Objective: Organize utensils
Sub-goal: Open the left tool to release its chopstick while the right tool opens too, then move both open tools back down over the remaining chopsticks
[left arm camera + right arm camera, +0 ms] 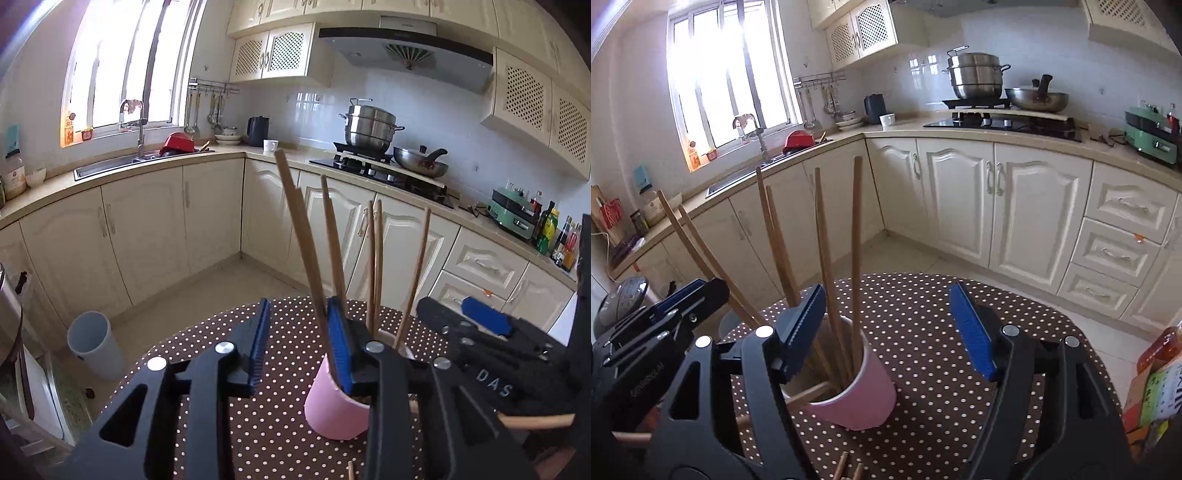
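On the polka-dot desk (923, 314) stands a pink cup (864, 387) with several wooden chopsticks (855, 236) upright or leaning in it. Farthest left, the left tongs (299, 339) stand open with nothing between the pads; the blue pad (338, 343) on the cup's side lies against the cup's rim and leaning sticks. Just right of them, the right tongs (890, 328) gape wide and empty, straddling the cup. More chopsticks (849, 469) lie loose on the desk at the near edge, and packets (1156, 387) sit at the far right.

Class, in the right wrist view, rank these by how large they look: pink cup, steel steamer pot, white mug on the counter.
1. pink cup, though it is nearest the camera.
2. steel steamer pot.
3. white mug.
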Tool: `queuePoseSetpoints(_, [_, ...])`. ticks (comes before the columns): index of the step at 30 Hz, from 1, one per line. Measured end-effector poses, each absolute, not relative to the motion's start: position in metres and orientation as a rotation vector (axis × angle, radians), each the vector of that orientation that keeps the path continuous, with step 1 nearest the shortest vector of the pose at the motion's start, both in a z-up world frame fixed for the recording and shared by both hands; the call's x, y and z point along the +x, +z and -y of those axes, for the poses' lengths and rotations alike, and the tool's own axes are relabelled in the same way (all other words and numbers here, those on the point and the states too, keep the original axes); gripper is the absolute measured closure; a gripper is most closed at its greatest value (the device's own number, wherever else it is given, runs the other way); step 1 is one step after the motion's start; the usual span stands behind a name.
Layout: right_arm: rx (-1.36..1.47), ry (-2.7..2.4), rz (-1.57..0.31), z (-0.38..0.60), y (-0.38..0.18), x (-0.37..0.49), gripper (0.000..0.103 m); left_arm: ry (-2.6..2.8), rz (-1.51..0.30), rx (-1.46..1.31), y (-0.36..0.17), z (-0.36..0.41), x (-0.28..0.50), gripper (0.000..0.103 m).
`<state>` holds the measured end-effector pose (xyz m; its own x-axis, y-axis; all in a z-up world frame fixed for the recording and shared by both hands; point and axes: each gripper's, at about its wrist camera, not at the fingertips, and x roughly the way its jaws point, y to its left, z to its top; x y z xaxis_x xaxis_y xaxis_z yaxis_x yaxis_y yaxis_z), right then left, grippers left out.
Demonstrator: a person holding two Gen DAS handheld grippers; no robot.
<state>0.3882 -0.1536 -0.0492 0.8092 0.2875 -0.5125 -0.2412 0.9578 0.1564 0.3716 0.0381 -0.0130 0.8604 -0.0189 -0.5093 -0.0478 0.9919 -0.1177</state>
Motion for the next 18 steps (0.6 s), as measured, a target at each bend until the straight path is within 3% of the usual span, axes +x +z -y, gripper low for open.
queuePoseSetpoints(18, [0.148,0.212,-0.588,0.191,-0.038,0.348,0.034,0.010,-0.557,-0.092,-0.015,-0.039,0.323,0.062])
